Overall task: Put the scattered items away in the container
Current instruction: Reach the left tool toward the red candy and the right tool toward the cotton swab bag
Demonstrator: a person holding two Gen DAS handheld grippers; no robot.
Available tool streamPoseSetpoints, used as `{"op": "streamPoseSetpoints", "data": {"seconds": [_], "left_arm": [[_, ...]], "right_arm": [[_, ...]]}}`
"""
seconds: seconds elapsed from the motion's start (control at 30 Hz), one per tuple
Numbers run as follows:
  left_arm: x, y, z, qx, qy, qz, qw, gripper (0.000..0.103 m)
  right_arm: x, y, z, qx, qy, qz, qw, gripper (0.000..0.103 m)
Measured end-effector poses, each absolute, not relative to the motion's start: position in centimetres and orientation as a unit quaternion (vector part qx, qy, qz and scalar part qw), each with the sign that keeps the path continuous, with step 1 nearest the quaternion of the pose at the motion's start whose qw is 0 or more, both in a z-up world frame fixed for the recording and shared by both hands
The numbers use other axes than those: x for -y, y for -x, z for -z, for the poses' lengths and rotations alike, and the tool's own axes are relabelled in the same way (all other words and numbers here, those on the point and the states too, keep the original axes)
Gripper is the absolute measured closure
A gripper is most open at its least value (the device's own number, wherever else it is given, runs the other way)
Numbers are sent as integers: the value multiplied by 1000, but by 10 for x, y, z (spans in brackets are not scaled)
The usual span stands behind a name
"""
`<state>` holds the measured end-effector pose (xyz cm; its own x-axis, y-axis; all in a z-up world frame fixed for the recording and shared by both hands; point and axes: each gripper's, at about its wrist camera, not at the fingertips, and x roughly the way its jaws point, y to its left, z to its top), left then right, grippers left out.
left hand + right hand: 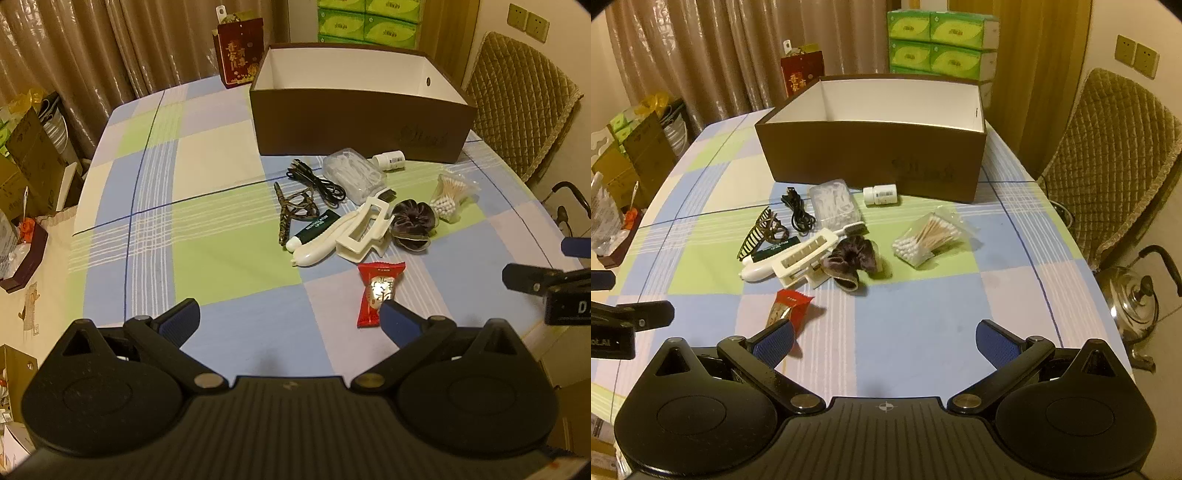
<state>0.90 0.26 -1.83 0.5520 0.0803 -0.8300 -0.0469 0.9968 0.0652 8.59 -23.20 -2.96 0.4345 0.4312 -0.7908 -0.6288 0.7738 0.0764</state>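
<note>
A brown open box with a white inside stands at the back of the checked tablecloth. In front of it lie scattered items: a red snack packet, a white hair claw, a dark scrunchie, a bag of cotton swabs, a white pill bottle, a black cable and a clear bag. My left gripper and right gripper hover open above the near cloth, holding nothing.
A quilted chair stands at the table's right side, with a steel kettle on the floor beside it. Green tissue packs and a red gift bag sit behind the box. Cardboard boxes crowd the left.
</note>
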Motion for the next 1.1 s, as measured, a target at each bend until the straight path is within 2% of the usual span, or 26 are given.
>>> {"op": "streamPoseSetpoints", "data": {"seconds": [1.1], "left_arm": [[37,-47,39,-509,-17,-13,861,2]], "right_arm": [[241,-147,42,-449,131,-358,808,2]]}}
